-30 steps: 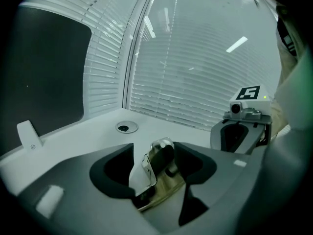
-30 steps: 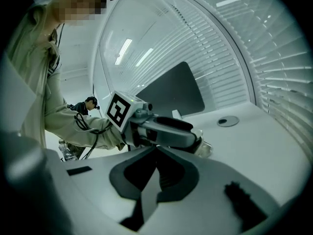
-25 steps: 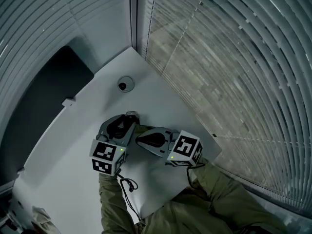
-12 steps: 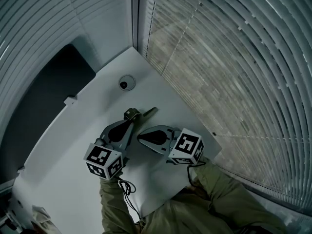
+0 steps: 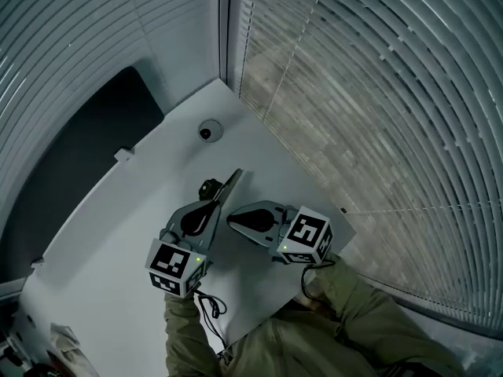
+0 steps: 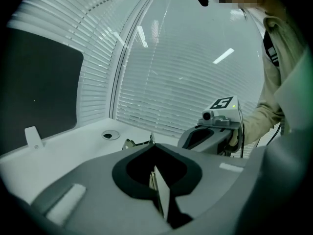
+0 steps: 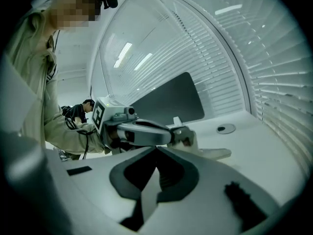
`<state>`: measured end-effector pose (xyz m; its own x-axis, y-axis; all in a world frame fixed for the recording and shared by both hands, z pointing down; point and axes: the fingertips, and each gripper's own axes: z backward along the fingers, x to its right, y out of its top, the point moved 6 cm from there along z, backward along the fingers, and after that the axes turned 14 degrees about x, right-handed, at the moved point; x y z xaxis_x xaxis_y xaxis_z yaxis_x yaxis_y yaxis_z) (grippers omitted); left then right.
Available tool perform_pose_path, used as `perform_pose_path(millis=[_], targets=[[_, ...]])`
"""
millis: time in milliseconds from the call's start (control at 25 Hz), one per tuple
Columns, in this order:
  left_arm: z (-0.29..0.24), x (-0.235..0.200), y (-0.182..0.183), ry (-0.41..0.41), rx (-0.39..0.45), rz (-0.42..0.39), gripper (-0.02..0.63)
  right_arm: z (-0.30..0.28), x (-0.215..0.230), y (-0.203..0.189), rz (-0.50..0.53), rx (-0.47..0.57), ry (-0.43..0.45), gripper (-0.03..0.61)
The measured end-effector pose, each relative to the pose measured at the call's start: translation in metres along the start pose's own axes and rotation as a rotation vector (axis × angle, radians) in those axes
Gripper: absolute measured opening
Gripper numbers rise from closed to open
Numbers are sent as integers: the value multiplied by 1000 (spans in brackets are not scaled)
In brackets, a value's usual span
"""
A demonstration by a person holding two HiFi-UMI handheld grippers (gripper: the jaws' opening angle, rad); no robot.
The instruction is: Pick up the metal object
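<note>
1 metal object (image 5: 232,183) in closed left gripper (image 5: 212,200); right gripper (image 5: 233,220) closed, empty

White corner desk (image 5: 110,242), slatted blinds (image 5: 377,93) on both sides — dark panel (image 5: 71,163) left.

grippers: two are counted, a left gripper (image 5: 213,199) and a right gripper (image 5: 233,217)
metal object (image 5: 233,182): one is counted
table (image 5: 102,250): one is seen
round hole (image 5: 208,131): one is found in the table
dark panel (image 5: 78,155): one is seen
</note>
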<state>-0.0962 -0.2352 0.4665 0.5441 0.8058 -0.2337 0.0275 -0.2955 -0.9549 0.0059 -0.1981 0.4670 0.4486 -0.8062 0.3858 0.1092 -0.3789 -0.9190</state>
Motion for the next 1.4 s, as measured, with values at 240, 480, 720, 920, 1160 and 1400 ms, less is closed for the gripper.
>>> perform_pose_path(millis=[240,480,720,920,1160,1400], targets=[[36,23,19,29,53,-33,6,9,-30,15,49,31,-2,5],[81,63,33,43,137,-75,6,24,-74,26,108,82,-11,5],[112,94,50,45,202,-131,6,37,-108,38,164,107,-18,5],[135,132,41,54,239,-176,6,61,-138,25,200,163,-8,5],[154,176,50,75,285,-229,6,86,-169,29,239,200,26,5],[173,229,60,132,311,-223,6,128,-203,35,242,194,57,5]])
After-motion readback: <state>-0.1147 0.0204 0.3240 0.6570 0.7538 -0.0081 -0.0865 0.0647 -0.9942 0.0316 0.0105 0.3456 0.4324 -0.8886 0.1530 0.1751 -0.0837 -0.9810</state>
